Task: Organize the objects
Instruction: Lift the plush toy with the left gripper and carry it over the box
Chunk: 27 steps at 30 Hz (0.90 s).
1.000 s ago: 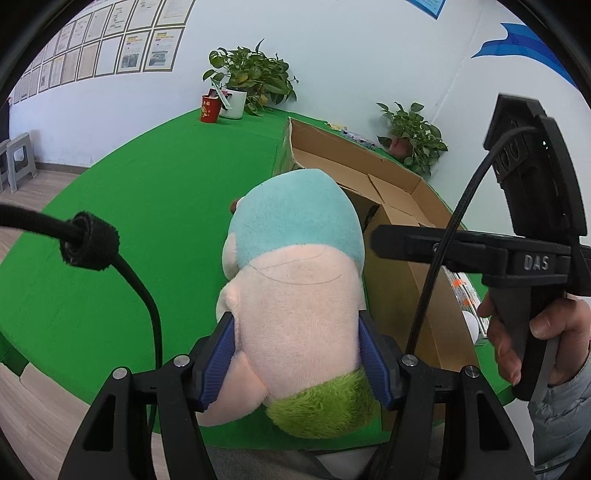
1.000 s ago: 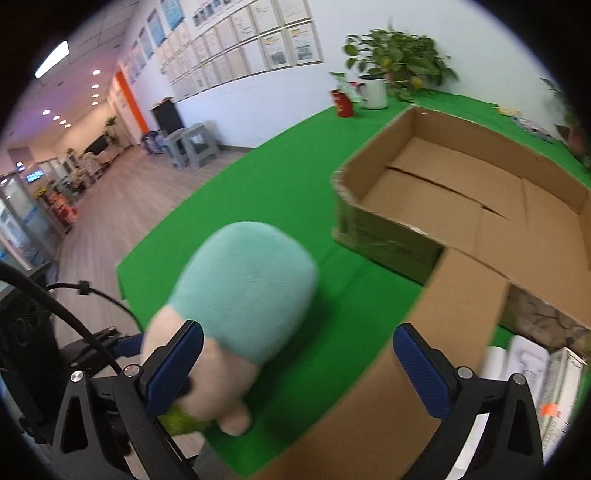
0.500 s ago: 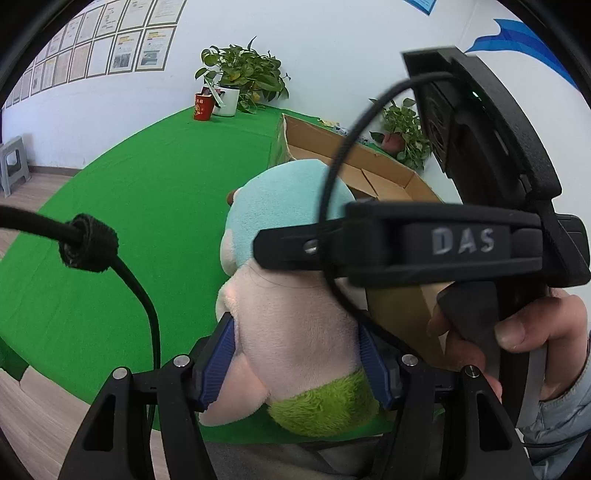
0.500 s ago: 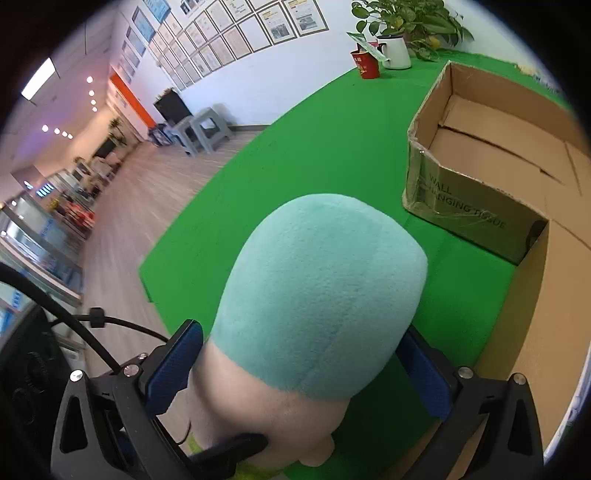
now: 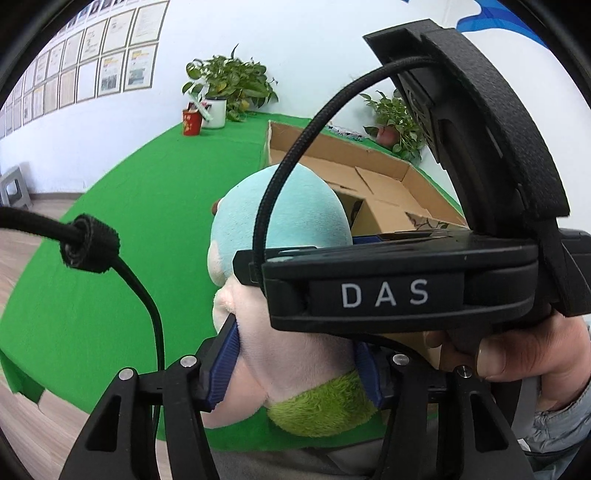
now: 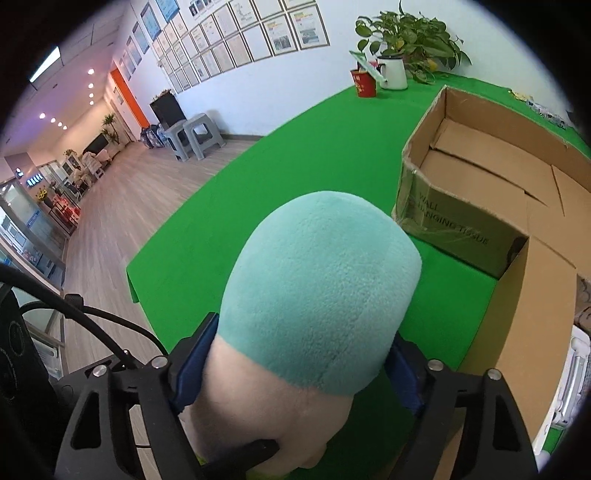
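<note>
A plush toy [image 5: 280,218] with a teal head, pale pink body and green bottom is held up over the green table [image 5: 129,221]. My left gripper [image 5: 295,339] is shut on its pink body, and its jaws are still closing. My right gripper [image 6: 299,365] comes over from the right. Its blue pads sit against both sides of the teal head [image 6: 317,280] as its jaws close. That gripper's black housing [image 5: 402,291] and a hand [image 5: 517,354] fill the right of the left wrist view. An open cardboard box [image 6: 454,229] stands behind the toy.
A cardboard flap [image 6: 535,314] rises at the right, with white items [image 6: 569,369] beyond it. A red cup [image 6: 364,83] and a potted plant [image 6: 406,33] stand at the table's far edge, and another plant [image 5: 395,118] behind the box. Grey stools [image 6: 192,136] stand on the floor to the left.
My right gripper has swung in from the right over the plush toy and narrowed its jaws onto the teal head. The left gripper has tightened on the toy and lifted it slightly.
</note>
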Each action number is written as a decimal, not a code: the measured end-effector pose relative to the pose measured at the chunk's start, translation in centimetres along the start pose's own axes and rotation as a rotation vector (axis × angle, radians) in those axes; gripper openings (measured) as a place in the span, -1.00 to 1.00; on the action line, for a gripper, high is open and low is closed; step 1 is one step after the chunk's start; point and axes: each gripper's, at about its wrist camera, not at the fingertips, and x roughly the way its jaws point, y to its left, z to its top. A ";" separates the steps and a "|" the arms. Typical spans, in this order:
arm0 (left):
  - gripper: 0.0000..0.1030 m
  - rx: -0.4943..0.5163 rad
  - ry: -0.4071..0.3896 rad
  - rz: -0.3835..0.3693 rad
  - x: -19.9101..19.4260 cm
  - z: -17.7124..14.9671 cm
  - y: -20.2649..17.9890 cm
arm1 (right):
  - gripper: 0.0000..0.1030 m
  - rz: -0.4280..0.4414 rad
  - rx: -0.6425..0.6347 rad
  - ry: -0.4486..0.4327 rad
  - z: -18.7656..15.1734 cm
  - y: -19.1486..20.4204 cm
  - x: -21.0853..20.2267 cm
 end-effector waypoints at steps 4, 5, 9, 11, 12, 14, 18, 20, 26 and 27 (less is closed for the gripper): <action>0.04 0.054 -0.053 0.006 -0.2 3.2 -2.0 | 0.46 0.003 -0.002 -0.098 1.2 -0.6 -2.6; 0.04 0.076 -0.076 0.005 -0.3 4.4 -2.7 | 0.45 0.001 -0.003 -0.131 1.7 -1.0 -3.6; 0.04 0.176 -0.162 0.013 -0.4 9.7 -5.5 | 0.44 -0.035 -0.028 -0.241 5.0 -2.5 -7.4; 0.04 0.216 -0.202 0.016 -0.3 12.7 -6.5 | 0.43 -0.057 -0.053 -0.296 7.3 -3.3 -9.4; 0.04 0.234 -0.223 0.015 -0.3 14.5 -7.2 | 0.43 -0.063 -0.061 -0.318 8.5 -3.7 -10.4; 0.04 0.269 -0.252 0.021 -0.1 17.1 -8.3 | 0.43 -0.072 -0.070 -0.365 10.6 -4.6 -12.2; 0.04 0.310 -0.259 0.015 2.1 22.0 -10.0 | 0.43 -0.078 -0.057 -0.413 13.7 -7.2 -13.7; 0.04 0.326 -0.241 0.021 4.3 23.9 -10.5 | 0.43 -0.065 -0.031 -0.411 14.9 -8.9 -13.3; 0.04 0.339 -0.163 0.059 13.2 27.9 -11.4 | 0.44 0.004 0.055 -0.348 15.6 -13.9 -9.6; 0.04 0.341 -0.146 0.074 14.7 28.0 -11.4 | 0.44 0.018 0.066 -0.330 15.5 -14.5 -8.8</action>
